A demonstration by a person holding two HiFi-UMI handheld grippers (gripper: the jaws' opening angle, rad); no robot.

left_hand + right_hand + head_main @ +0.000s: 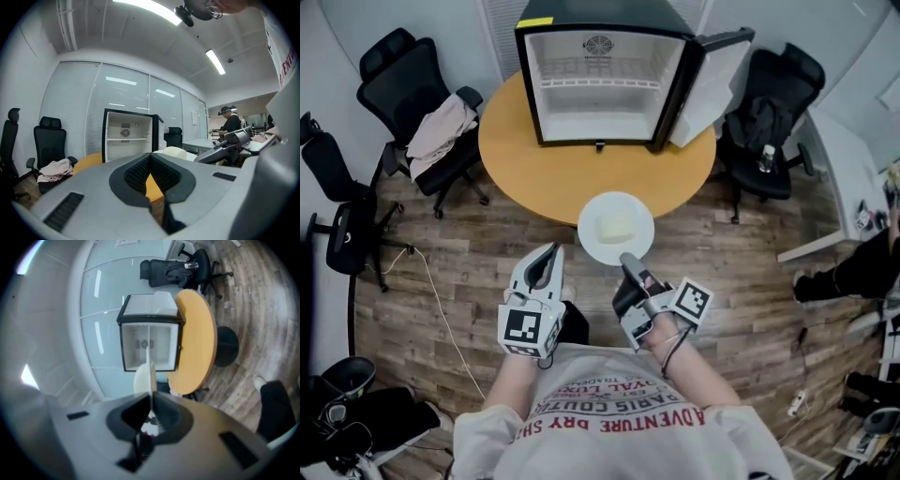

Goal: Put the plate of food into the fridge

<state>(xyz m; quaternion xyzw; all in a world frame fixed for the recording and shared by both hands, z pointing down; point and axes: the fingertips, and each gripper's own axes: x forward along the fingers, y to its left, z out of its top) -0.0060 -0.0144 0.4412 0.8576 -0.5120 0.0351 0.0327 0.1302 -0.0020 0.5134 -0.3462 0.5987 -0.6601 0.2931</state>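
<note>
A round wooden table (pixel 511 159) is seen beneath the fridge (pixel 600 89), whose door (pixel 712 84) is swung wide open. In front of the fridge, just off the table's edge, the white plate (pixel 598 248) is held by its near rim, the right gripper (pixel 628 261) being clamped on it. The left gripper (pixel 547 253), farther from the fridge beside the plate, is closed on nothing. A pale block of food (pixel 617 228) is carried on the plate.

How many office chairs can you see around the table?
3: a chair draped with clothes, left of the fridge; a chair farther left; a chair right of the fridge. More may be out of view.
</note>
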